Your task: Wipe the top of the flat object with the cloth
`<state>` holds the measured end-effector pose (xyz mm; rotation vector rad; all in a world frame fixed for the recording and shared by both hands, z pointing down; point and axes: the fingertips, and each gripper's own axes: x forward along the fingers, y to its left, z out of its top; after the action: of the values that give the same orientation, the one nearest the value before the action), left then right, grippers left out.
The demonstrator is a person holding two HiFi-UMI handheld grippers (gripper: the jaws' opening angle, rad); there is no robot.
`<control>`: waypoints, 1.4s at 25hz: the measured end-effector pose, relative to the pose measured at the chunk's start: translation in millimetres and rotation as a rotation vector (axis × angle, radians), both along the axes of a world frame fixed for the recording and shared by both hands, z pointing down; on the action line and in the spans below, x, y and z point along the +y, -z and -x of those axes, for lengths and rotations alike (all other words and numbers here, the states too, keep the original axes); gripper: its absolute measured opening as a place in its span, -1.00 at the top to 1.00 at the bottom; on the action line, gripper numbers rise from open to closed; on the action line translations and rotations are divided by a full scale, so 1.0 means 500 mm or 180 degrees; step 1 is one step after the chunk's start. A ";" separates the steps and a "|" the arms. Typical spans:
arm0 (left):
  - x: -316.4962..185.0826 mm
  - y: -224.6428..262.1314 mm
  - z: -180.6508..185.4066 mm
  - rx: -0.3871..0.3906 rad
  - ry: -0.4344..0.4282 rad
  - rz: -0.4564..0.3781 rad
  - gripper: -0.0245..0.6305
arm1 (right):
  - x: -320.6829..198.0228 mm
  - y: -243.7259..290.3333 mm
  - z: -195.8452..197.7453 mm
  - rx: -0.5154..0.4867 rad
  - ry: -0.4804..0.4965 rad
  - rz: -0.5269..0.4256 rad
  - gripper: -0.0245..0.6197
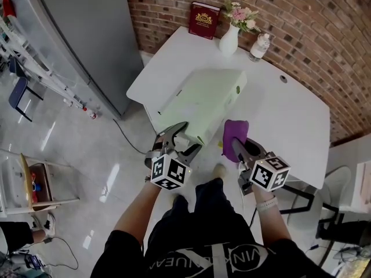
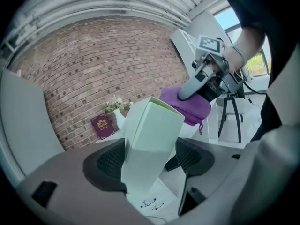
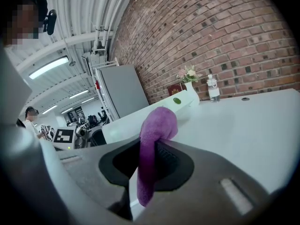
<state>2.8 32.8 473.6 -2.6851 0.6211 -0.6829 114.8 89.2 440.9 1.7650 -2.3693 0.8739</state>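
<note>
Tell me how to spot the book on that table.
Find the brick wall behind the white table. At the table's far edge the book stands by the bricks, left of the white vase of flowers. It alone is dark red, with a gold emblem.

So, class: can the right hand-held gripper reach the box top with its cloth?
Probably yes: the right hand-held gripper, shut on the cloth, is right beside the box, whose top is bare; the left hand-held gripper holds only its near end.

The purple cloth [image 3: 157, 125] looks soft, nappy fabric — the pale-green flat object [image 1: 206, 100] smooth, matt plastic; brick wall [image 1: 324, 33], upper right, rough.
</note>
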 end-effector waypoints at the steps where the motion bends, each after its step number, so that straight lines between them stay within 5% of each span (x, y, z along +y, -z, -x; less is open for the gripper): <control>1: 0.002 0.012 -0.002 0.0129 0.0027 0.0094 -0.11 | -0.002 0.004 0.001 -0.0002 0.0011 -0.0014 0.73; 8: 0.017 0.069 -0.004 0.0896 0.0155 0.0711 -0.11 | -0.011 0.015 0.026 -0.0051 0.0092 -0.0090 0.73; 15: -0.005 0.091 0.055 0.2027 0.0479 0.1621 -0.07 | -0.022 0.020 0.062 -0.0054 0.0221 -0.0109 0.73; 25: -0.057 0.088 0.131 0.2669 0.0952 0.1992 -0.05 | -0.046 0.004 0.095 -0.0100 0.0332 -0.0033 0.73; 29: -0.084 0.061 0.170 0.2975 0.1256 0.2294 -0.01 | -0.074 -0.004 0.114 -0.0096 0.0533 0.0014 0.73; 35: -0.094 -0.024 0.177 0.3110 0.1572 0.2814 0.05 | -0.133 -0.010 0.127 -0.0091 0.0717 0.0083 0.73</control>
<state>-85.6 -14.1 485.8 -3.6599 1.5316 0.5128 51.5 22.9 446.0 1.4482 -2.4988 0.8982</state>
